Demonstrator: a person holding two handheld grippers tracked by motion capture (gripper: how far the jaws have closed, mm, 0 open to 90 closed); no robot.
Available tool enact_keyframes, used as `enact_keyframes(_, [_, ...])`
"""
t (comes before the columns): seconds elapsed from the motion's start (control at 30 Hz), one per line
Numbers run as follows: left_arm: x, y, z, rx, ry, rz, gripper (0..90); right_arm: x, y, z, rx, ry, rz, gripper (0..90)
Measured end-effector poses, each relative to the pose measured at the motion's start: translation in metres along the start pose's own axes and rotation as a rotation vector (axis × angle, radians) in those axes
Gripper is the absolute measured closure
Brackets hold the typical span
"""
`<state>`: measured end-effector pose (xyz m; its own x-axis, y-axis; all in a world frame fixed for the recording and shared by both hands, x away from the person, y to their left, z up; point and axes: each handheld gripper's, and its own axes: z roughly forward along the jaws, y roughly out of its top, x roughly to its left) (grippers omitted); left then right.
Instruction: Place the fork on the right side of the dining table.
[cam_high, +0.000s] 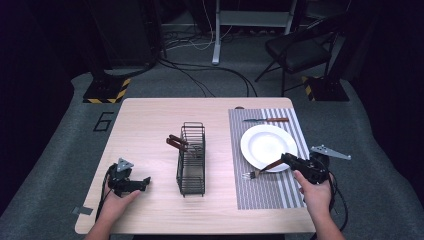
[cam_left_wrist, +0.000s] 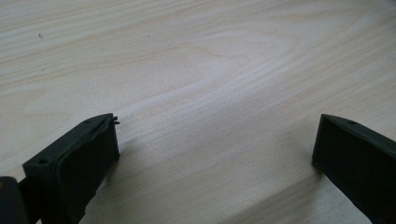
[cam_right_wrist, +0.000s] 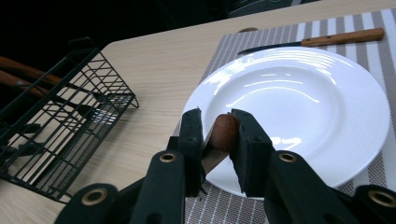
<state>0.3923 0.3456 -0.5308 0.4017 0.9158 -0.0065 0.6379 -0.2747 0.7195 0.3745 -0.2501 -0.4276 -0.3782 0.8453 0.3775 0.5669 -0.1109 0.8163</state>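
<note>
While the right gripper (cam_high: 283, 159) pinches the wooden handle of a fork (cam_high: 260, 170) just right of centre in the high view, the place setting looks roughly halfway done. The white plate (cam_high: 265, 142) already sits on the striped placemat (cam_high: 270, 192), and a wooden-handled knife (cam_high: 267, 120) lies on the mat just above the plate. The fork, by my reading, is the piece being laid: its tines hang over the mat at the plate's lower left edge, its handle slanting up across the rim. Setting it down and letting go seems to be what is left for it, and the wire cutlery basket (cam_high: 191, 160) at the middle of the table holds more brown-handled pieces, so more may follow.

In the right gripper view the rounded, reddish-brown handle end (cam_right_wrist: 223, 133) sits squeezed between the two black jaws, with the glossy plate (cam_right_wrist: 303, 107) behind it catching streaks of light. The basket (cam_right_wrist: 60, 135) at the left of that frame is thin black wire in a grid, long and narrow. The mat is woven, in grey and white stripes.

The left gripper (cam_high: 131, 184) rests at the lower left of the high view, its jaws spread wide with nothing between them above the pale wood-grain tabletop (cam_left_wrist: 196, 70).
</note>
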Motion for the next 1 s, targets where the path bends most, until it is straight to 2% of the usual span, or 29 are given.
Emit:
enact_keyframes(0.07, [0.0,0.0,0.0,0.0,0.0,0.0,0.2,-0.001,-0.001,0.0,-0.001,-0.005,0.004,74.0])
enact_keyframes(0.2, [0.0,0.0,0.0,0.001,0.0,0.0,0.2,-0.006,-0.004,0.0,0.002,-0.033,0.046,73.4])
enact_keyframes(0.4, [0.0,0.0,0.0,0.0,0.0,0.0,0.2,-0.012,-0.007,0.0,0.009,-0.048,0.065,72.7])
enact_keyframes(0.6, [0.0,0.0,0.0,0.001,0.0,0.0,0.2,-0.014,-0.009,-0.002,0.019,-0.058,0.095,72.3])
enact_keyframes(0.77, [0.0,0.0,0.0,0.001,0.001,0.0,0.2,-0.016,-0.012,-0.003,0.021,-0.065,0.095,71.9])
enact_keyframes(1.0, [0.0,0.0,0.0,0.001,0.0,0.0,0.2,-0.022,-0.017,-0.007,0.034,-0.061,0.142,71.8])
